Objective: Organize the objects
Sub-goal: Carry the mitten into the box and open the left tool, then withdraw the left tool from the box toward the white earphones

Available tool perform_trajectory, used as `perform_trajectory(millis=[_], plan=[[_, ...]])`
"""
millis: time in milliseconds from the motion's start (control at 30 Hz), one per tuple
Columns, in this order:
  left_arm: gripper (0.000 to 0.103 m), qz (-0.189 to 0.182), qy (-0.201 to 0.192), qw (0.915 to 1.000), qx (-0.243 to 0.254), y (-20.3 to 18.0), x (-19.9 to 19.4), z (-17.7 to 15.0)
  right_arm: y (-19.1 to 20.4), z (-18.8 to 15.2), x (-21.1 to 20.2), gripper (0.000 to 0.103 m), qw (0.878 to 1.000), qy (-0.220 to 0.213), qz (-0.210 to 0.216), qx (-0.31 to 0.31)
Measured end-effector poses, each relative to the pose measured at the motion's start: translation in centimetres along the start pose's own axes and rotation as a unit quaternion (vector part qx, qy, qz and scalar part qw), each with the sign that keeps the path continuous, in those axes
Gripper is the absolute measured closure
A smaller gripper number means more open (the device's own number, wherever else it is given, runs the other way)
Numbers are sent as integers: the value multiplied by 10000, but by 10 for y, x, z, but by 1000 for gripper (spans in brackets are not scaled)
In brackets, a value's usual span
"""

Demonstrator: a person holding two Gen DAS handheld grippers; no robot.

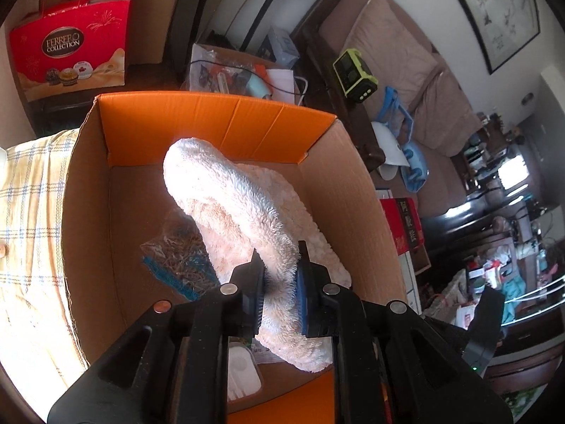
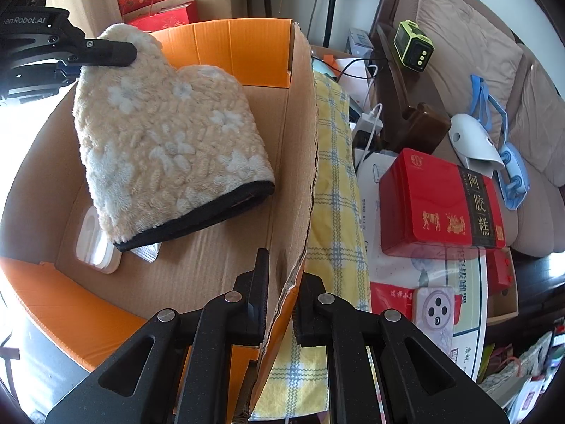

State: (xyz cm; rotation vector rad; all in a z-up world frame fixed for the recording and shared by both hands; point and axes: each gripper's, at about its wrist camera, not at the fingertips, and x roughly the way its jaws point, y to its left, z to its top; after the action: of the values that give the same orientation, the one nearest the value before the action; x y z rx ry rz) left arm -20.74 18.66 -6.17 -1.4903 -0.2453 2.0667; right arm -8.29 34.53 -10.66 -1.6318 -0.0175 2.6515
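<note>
A cream fluffy mitt (image 2: 169,141) with a black cuff hangs into an open cardboard box (image 2: 226,258) with orange flaps. My left gripper (image 1: 280,265) is shut on the mitt (image 1: 229,205) and holds it over the box floor; it also shows in the right wrist view (image 2: 116,53) at the mitt's tip. My right gripper (image 2: 282,282) is closed around the box's right wall (image 2: 300,141) near its front corner. A white plastic case (image 2: 95,243) and a clear bag of dried herbs (image 1: 176,258) lie on the box floor.
A yellow plaid cloth (image 2: 335,176) lies beside the box on the right. A red tin (image 2: 441,205), a pink device (image 2: 434,311), a sofa (image 2: 459,53) and a green-black device (image 2: 413,46) crowd the right. A red Ferrero bag (image 1: 70,46) stands behind the box.
</note>
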Motion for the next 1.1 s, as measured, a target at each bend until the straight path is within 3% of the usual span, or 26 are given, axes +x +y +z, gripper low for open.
perform_trajectory(millis=[133,467,600,667,967,1100], plan=[[49,348,18,9988,358,-9,-9,-8,0,0,0,93,10000,0,-1,4],[13,952,-565,9896,914,-23,-60,-26,0,0,0,93,10000,4,-2,10],[9,1309,-833,9818,1097,-22,-79,-34,0,0,0,93,10000,2,-6,16],[1,1424,-962,9784,1152,-19,-87,-38,1,0,0,92,10000,0,-6,28],[0,1753,-1264,9708,1038,12,-118,-54,2,-1,0,93,10000,-1,-14,34],[0,1748,-1223,9737,793,32,-129,-59,2,-1,0,93,10000,-4,-5,39]])
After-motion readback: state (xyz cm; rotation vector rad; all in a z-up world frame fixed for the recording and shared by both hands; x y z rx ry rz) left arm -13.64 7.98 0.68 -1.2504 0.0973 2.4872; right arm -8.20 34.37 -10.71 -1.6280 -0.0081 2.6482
